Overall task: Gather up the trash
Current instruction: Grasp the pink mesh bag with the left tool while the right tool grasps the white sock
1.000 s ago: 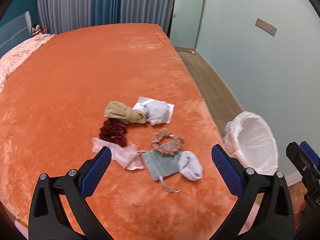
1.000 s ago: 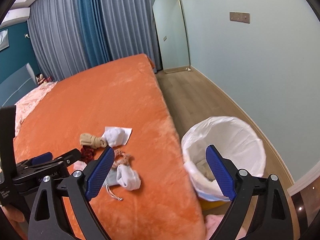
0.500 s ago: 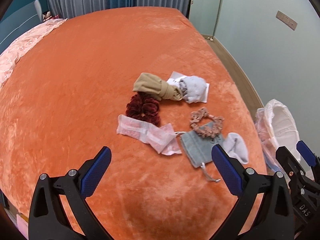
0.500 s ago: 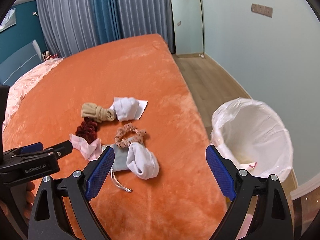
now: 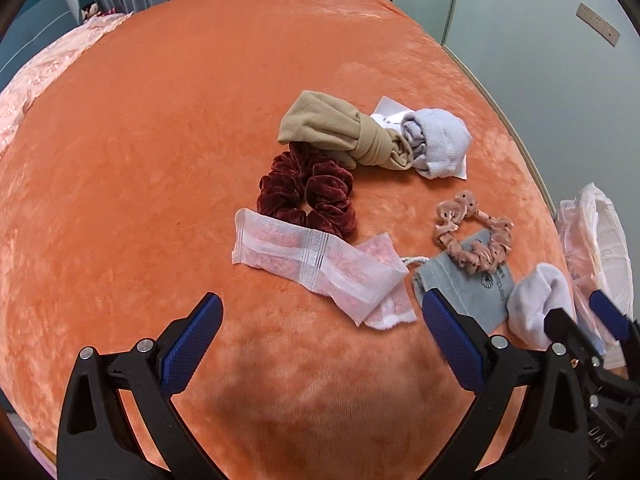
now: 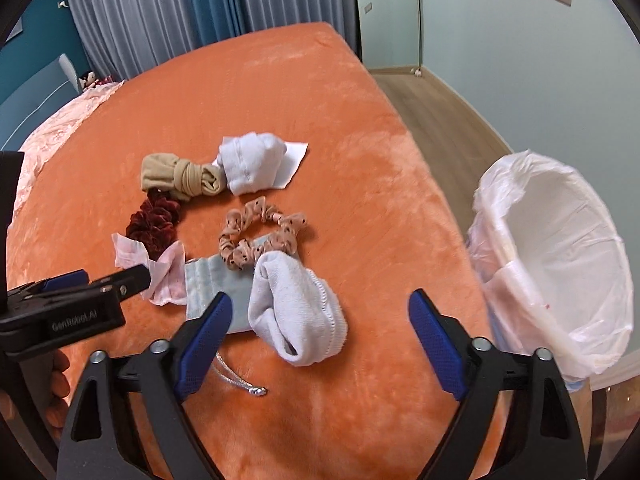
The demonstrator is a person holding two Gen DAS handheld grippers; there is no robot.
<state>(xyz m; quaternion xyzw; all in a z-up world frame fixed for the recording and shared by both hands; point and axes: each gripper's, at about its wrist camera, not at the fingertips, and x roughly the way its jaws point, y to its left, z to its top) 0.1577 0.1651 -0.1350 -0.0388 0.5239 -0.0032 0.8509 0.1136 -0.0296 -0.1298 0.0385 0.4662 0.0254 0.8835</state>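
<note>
On the orange bed (image 5: 160, 140) lies a pile of small things: a crumpled pink-white wrapper (image 5: 320, 268) (image 6: 160, 268), a dark red scrunchie (image 5: 308, 196), a tan rolled sock (image 5: 344, 136), a white rolled sock on a paper slip (image 5: 436, 144) (image 6: 252, 162), a pink dotted scrunchie (image 5: 472, 236) (image 6: 260, 236), a grey drawstring pouch (image 5: 468, 292) and a white sock (image 6: 296, 312) (image 5: 540, 308). My left gripper (image 5: 320, 344) is open just before the wrapper. My right gripper (image 6: 320, 340) is open, with the white sock between its fingers.
A bin lined with a white bag (image 6: 560, 256) stands on the wood floor right of the bed; it also shows in the left wrist view (image 5: 600, 248). A pink quilt (image 6: 60, 120) lies at the far left. Curtains and a mirror stand behind the bed.
Both grippers have moved forward and down toward the pile. The wrapper now lies close before the left gripper and the white sock close before the right one. Both stay open.
</note>
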